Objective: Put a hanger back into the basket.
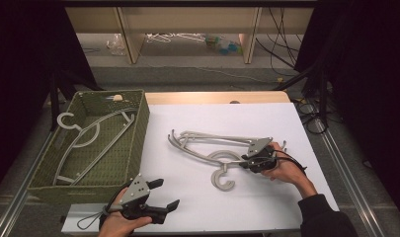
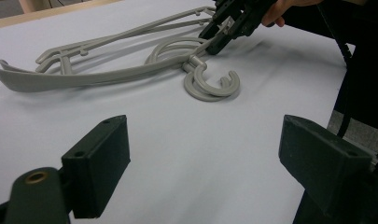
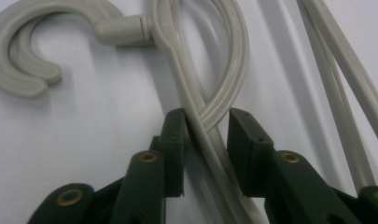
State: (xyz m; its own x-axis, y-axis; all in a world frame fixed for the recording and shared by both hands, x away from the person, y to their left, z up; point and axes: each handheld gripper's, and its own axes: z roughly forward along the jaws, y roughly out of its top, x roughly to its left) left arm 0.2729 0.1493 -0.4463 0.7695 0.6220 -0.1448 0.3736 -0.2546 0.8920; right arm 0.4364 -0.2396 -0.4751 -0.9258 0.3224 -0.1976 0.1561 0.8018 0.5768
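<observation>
1. The grey hangers [image 1: 212, 145] lay stacked at the centre of the white table [image 1: 187, 197], hooks curling toward the lower middle of the high view.
2. The right hand-held gripper [image 1: 248, 162] straddled the hanger arms near the neck, its jaws narrowed around them; in the right gripper view a small gap remained at one side, so the pads did not yet appear clamped.
3. That spot probably gave control near the hook.
4. The left hand-held gripper [image 1: 165, 194] waited at lower left, jaws apart and holding nothing.
5. A woven basket [image 1: 138, 123] at the left held more hangers [image 1: 89, 143], likely the destination.
</observation>
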